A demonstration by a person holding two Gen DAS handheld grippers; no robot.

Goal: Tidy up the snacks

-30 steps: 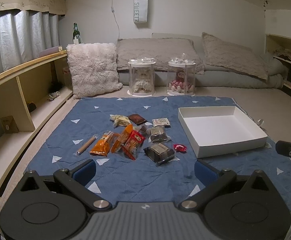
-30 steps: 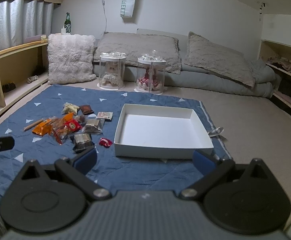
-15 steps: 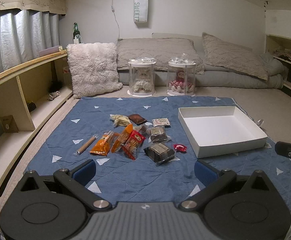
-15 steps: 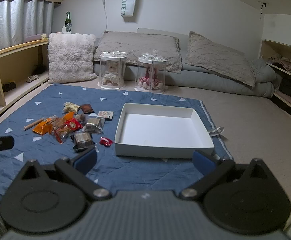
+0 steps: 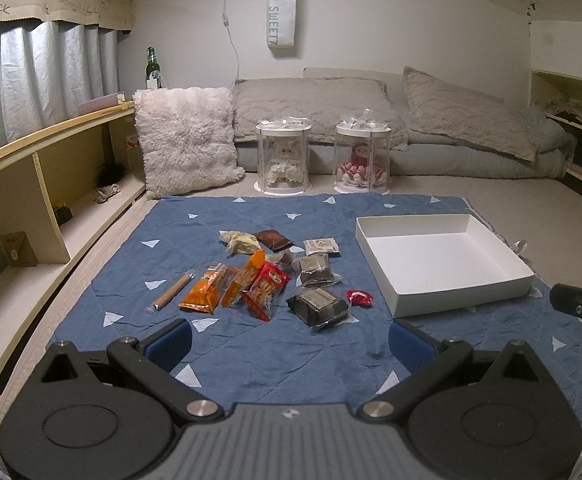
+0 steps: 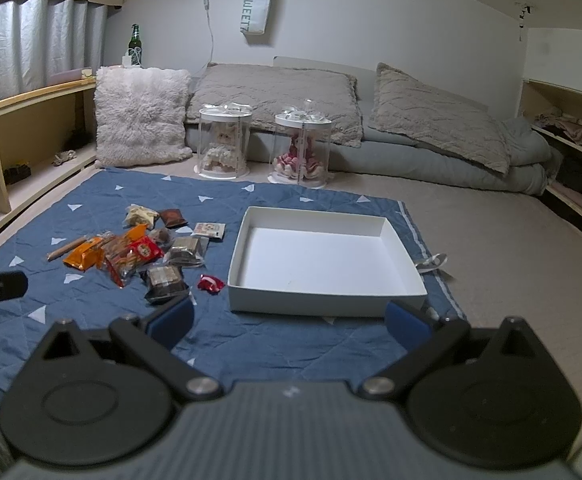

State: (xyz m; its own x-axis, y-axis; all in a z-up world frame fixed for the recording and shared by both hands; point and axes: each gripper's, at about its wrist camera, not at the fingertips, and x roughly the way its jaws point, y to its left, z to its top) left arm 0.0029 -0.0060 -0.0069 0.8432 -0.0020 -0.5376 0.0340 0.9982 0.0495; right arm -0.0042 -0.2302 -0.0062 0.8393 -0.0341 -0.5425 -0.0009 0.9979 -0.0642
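Several wrapped snacks lie in a loose pile on a blue quilted mat (image 5: 251, 352): an orange packet (image 5: 204, 290), a red packet (image 5: 268, 285), a dark brownie pack (image 5: 318, 305) and a small red candy (image 5: 359, 297). Right of the pile sits an empty white box (image 5: 443, 258), also seen in the right wrist view (image 6: 323, 252). My left gripper (image 5: 290, 342) hovers open over the mat's near side, short of the snacks. My right gripper (image 6: 289, 320) is open and empty, just before the box's front wall, with the brownie pack (image 6: 165, 282) off to its left.
Two clear cylinder cases with dolls (image 5: 284, 160) (image 5: 362, 159) stand beyond the mat. Behind them are a fluffy white cushion (image 5: 185, 140) and grey pillows (image 5: 311, 104). Wooden shelves (image 5: 31, 184) run along the left wall. Bare beige floor (image 6: 511, 240) lies right of the box.
Both views have crept very slightly forward; the snacks and the box lie where they were, and both grippers stay open.
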